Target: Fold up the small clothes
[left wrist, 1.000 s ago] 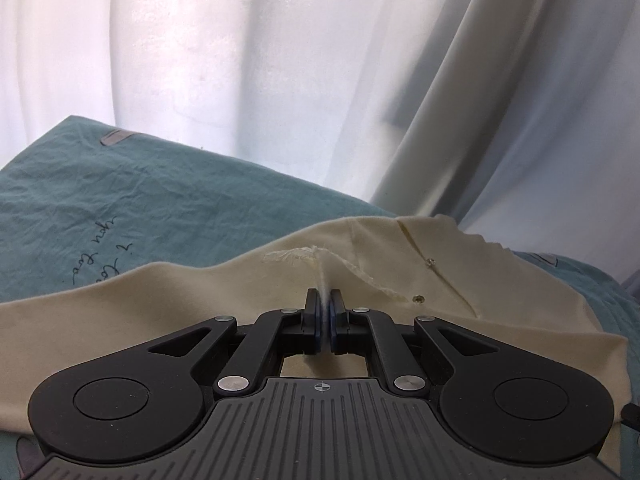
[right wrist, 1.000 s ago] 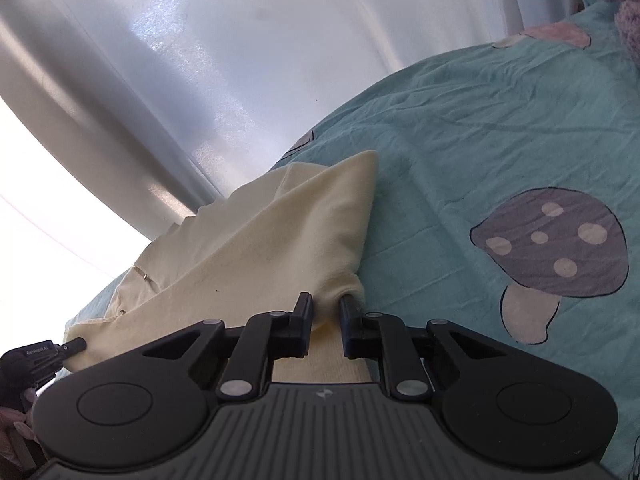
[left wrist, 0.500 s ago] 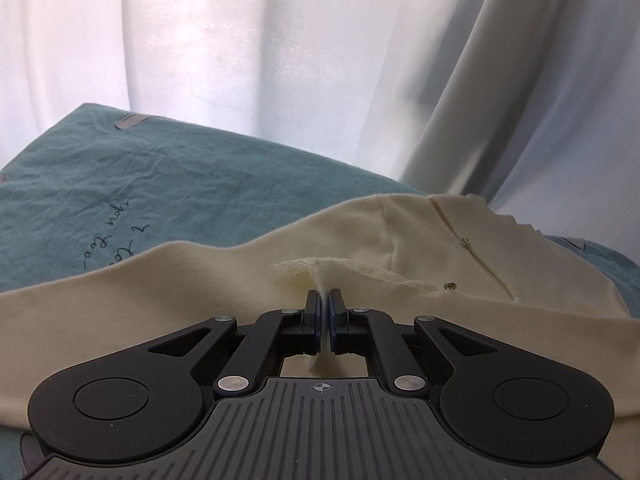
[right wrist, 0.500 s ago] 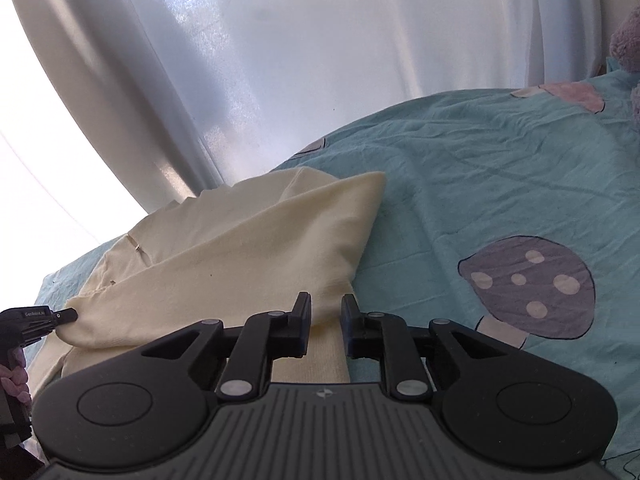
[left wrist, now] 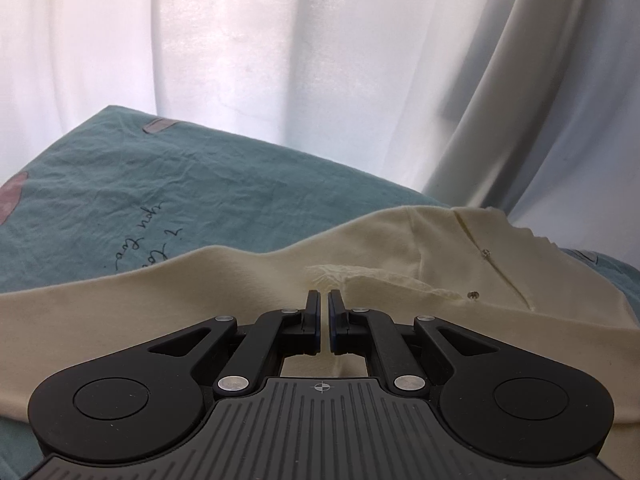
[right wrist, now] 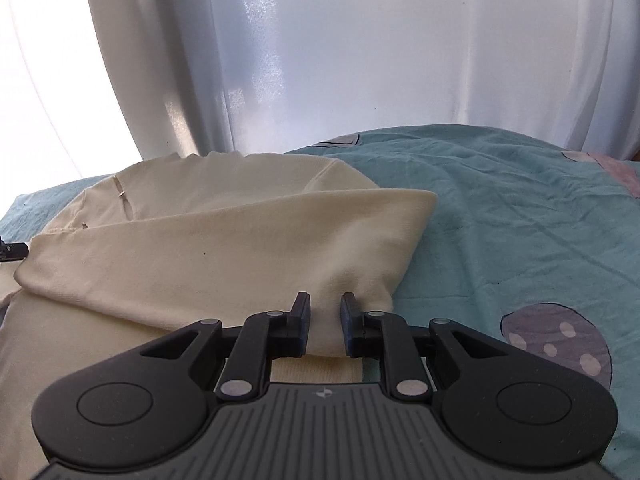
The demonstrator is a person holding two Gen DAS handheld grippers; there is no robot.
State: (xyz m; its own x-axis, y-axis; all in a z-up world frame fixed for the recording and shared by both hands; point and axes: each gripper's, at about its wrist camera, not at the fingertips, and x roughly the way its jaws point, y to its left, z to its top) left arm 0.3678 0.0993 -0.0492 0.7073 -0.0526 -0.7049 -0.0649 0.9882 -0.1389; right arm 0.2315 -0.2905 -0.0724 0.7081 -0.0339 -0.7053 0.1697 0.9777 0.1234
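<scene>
Now | left tool (left wrist: 324, 300) pinches cream garment (left wrist: 240, 288) | right tool (right wrist: 323, 304) pinches it, rolled level since before

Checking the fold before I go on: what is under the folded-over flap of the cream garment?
Under the flap lies the rest of the cream garment, showing two snaps, on the teal bedsheet. What the flap itself covers cannot be seen.

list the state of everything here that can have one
cream garment: partly folded, one layer doubled over another, on the sheet
left gripper: shut on the garment's edge
right gripper: shut on a bunched corner of the garment
teal sheet: spread out, wrinkled
curtain: drawn, daylight showing through
</scene>
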